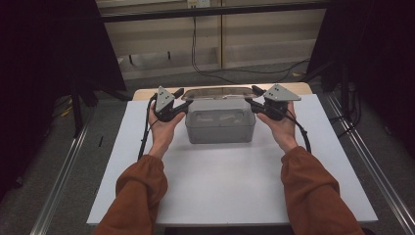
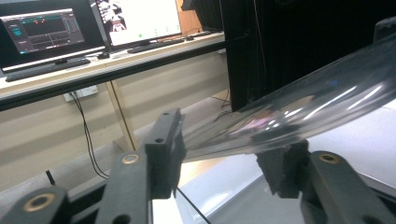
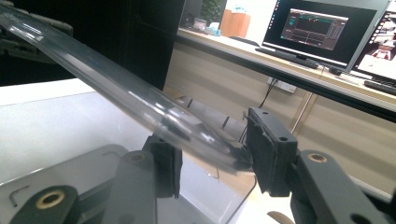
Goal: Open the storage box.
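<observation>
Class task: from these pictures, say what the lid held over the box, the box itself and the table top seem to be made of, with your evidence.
Lid: likely clear glossy plastic; the background shows through it, with bright streaks.
Box: seemingly translucent, frosted plastic; its inside looks hazy.
Table top: a white matt board, perhaps laminate; no glare shows.

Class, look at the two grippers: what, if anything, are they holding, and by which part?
Both hold the clear lid above the clear box: the left gripper has its left end, the right gripper its right end.
</observation>
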The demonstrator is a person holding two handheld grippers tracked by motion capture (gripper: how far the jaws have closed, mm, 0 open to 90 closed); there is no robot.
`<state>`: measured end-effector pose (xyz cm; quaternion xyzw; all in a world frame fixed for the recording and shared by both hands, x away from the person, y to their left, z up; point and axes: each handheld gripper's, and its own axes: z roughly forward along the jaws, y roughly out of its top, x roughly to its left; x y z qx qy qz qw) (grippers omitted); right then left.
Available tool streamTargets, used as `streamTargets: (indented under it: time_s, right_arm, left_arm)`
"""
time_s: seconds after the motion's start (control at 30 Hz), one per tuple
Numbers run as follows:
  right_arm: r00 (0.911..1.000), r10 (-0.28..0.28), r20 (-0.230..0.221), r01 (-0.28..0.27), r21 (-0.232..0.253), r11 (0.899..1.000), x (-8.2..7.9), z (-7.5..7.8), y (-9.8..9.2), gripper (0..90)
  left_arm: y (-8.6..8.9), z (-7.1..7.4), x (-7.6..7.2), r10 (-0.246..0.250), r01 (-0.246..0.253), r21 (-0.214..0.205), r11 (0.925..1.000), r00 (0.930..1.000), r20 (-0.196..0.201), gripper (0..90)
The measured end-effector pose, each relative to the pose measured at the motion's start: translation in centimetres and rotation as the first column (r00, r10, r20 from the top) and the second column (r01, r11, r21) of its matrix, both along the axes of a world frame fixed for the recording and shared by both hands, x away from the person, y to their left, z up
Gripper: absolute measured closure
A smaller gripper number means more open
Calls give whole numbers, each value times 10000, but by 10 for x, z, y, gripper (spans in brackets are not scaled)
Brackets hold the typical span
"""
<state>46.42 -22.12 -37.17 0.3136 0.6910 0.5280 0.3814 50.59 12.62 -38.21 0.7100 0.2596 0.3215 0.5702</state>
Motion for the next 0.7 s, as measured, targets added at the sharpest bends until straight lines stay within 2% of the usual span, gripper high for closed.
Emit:
streamTargets:
  time_s: [0.17, 0.27, 0.37, 0.5, 0.7]
  right_arm:
    - [10000, 6, 23, -6, 35, 10000, 3, 3, -1, 569]
    - [10000, 23, 42, -24, 72, 10000, 5, 4, -1, 572]
    - [10000, 0, 58, -1, 171, 9999, 7, 4, -2, 577]
    - [10000, -42, -22, 42, 164, 9999, 10, 3, -3, 568]
    - [9999, -17, -150, 18, 99, 9999, 16, 3, -4, 578]
  left_arm:
    - [-1, 2, 4, 105, -105, -10, 9999, 9999, 7, 563]
    - [0, 2, 8, 155, -155, 130, 9998, 9999, -29, 574]
    - [0, 2, 12, 60, -59, 116, 9999, 10000, -50, 611]
    - [1, 0, 14, 55, -55, 11, 10000, 9998, -185, 613]
    - [1, 2, 17, 4, -2, 190, 9998, 9999, -107, 628]
